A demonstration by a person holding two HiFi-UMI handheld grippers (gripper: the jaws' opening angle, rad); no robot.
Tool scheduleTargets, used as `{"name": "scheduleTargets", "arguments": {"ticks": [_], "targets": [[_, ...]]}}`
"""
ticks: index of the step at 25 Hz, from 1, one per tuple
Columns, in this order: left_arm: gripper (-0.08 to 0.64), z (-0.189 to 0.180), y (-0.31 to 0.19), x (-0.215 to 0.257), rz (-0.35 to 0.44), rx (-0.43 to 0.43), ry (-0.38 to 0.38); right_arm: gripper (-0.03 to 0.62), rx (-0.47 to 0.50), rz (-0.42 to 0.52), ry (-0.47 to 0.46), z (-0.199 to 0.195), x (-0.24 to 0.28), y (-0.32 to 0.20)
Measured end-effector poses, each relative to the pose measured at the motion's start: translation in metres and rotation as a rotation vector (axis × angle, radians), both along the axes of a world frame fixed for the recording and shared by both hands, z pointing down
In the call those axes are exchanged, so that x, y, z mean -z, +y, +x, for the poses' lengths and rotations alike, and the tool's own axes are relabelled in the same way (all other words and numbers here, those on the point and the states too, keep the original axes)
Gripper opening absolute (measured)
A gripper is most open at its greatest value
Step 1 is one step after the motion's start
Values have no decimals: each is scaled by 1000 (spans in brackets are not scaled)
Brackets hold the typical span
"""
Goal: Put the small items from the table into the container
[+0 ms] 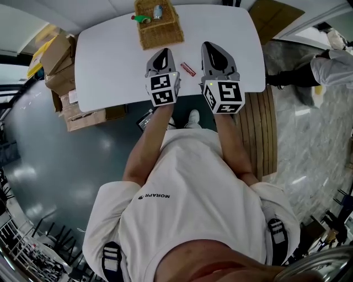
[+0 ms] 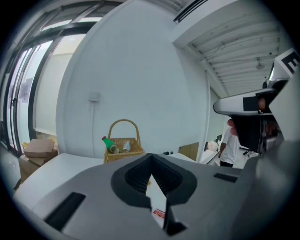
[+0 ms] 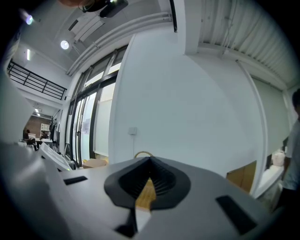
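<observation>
Red and flat, the small packet (image 1: 188,69) lies on the white tabletop (image 1: 110,60) between the two grippers, well apart from the wicker basket (image 1: 165,37) at the far edge. It looks like a thin wrapped thing, perhaps a sachet or a small bar; I cannot tell which. I judge it very light and somewhat soft, with a smooth wrapper that may slip, and it lies so low that jaws can hardly get under it. The best hold is probably across its narrow width, at the middle, with the tips pressed down on the tabletop on both sides of it. The left gripper (image 1: 163,52) has its jaws together with nothing between them; the right gripper (image 1: 211,47) looks the same, closed and empty. In the basket lie already a green-capped bottle (image 1: 141,19) and a silvery item (image 1: 158,12).
</observation>
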State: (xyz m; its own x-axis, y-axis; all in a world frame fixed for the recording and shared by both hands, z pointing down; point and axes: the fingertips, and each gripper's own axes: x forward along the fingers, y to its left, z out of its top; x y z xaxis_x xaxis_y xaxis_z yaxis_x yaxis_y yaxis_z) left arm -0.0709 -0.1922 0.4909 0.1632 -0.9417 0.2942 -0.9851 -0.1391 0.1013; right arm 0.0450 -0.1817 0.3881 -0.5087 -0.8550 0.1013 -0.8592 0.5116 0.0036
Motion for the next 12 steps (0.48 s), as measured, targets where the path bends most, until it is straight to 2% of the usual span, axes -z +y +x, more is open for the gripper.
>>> {"name": "scheduleTargets", "arguments": {"ticks": [4, 12], "targets": [[2, 11, -2, -22, -61, -27, 44, 5, -11, 4, 6, 7, -1, -1], [2, 31, 0, -75, -169, -105, 19, 5, -42, -12, 15, 19, -6, 6]]}}
